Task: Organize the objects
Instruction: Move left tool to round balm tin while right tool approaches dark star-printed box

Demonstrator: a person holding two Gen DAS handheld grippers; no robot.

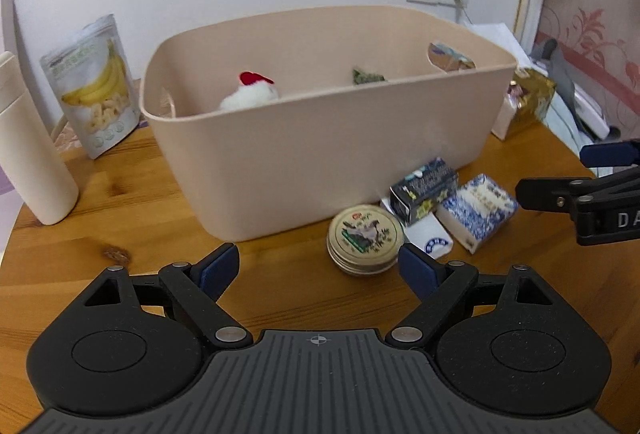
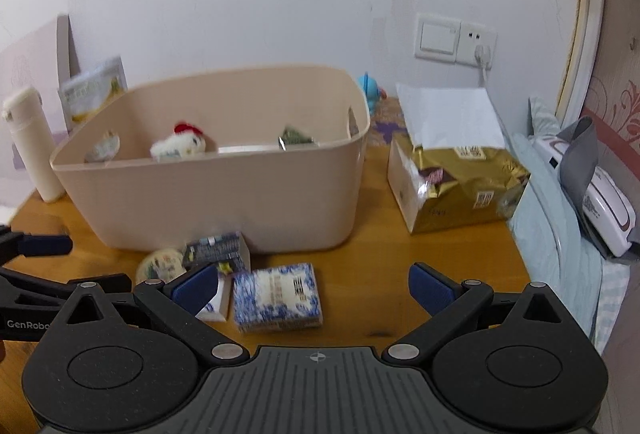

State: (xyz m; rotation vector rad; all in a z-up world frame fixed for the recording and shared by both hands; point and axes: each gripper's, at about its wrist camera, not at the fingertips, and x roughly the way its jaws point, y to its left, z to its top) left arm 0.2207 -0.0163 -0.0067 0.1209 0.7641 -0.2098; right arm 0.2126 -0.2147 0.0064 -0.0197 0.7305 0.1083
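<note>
On table (image 1: 120, 194): bin (image 1: 320, 162) at centre, plush (image 1: 250, 94) inside. Before bin: tin (image 1: 364, 238), then carton (image 1: 424, 192) and tissue pack (image 1: 476, 210) to right. Left of bin: bottle (image 1: 28, 154), pouch (image 1: 96, 90) behind. Right of bin: foil bag (image 2: 460, 186).

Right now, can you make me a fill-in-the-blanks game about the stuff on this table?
1. The white plush toy with the red top sits inside the ____.
2. The pouch leaning left of the beige bin shows a picture of ____.
3. The round tin rests on the wooden ____.
4. The left gripper has its jaws ____, with nothing between them.

Missing words: bin; bananas; table; open
</note>
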